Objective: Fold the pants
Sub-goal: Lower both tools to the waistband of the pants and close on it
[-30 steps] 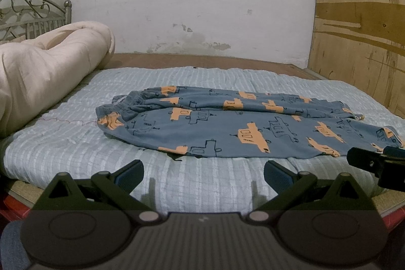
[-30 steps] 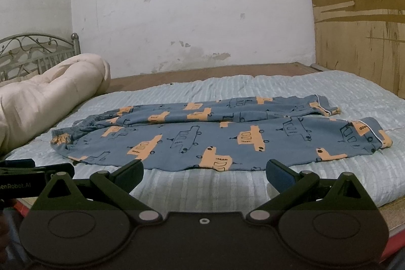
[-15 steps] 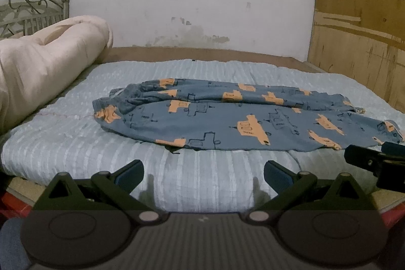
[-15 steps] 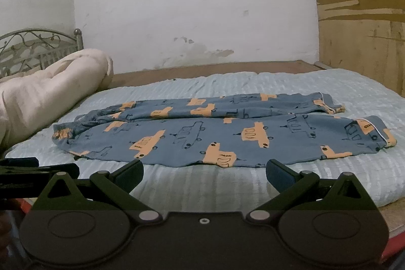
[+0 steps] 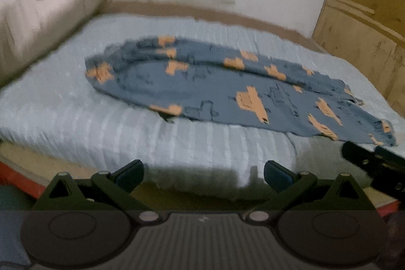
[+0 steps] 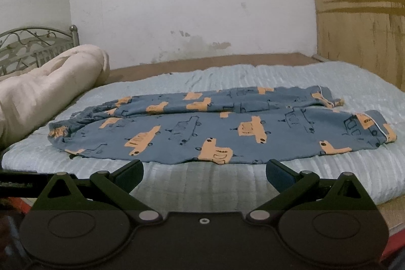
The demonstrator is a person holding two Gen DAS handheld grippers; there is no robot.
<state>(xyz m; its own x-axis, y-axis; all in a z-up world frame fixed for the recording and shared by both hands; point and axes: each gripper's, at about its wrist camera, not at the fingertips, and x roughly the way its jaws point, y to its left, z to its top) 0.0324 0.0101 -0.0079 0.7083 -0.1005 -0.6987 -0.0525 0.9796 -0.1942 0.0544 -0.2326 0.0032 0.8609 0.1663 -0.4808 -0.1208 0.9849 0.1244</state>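
Observation:
Blue pants [image 5: 207, 85] [image 6: 227, 128] printed with orange vehicles lie flat on the pale blue striped mattress [image 5: 114, 123] [image 6: 215, 181], legs side by side, waistband at the left, cuffs at the right. My left gripper [image 5: 203, 172] hangs open at the mattress's near edge, short of the waist end, holding nothing. My right gripper [image 6: 204, 170] is open too, just short of the near leg's lower edge, empty. The right gripper's black body [image 5: 374, 163] shows at the right of the left wrist view.
A rolled cream quilt [image 5: 43, 17] [image 6: 48, 82] lies along the left side by a metal headboard [image 6: 33, 47]. A white wall stands behind, a plywood panel [image 6: 359, 17] at the right. A bare wooden strip [image 6: 202, 62] runs beyond the mattress.
The left wrist view has tilted and swung, blurring, with the pants now slanting down to the right. The right gripper has edged closer to the near leg. Both stay open.

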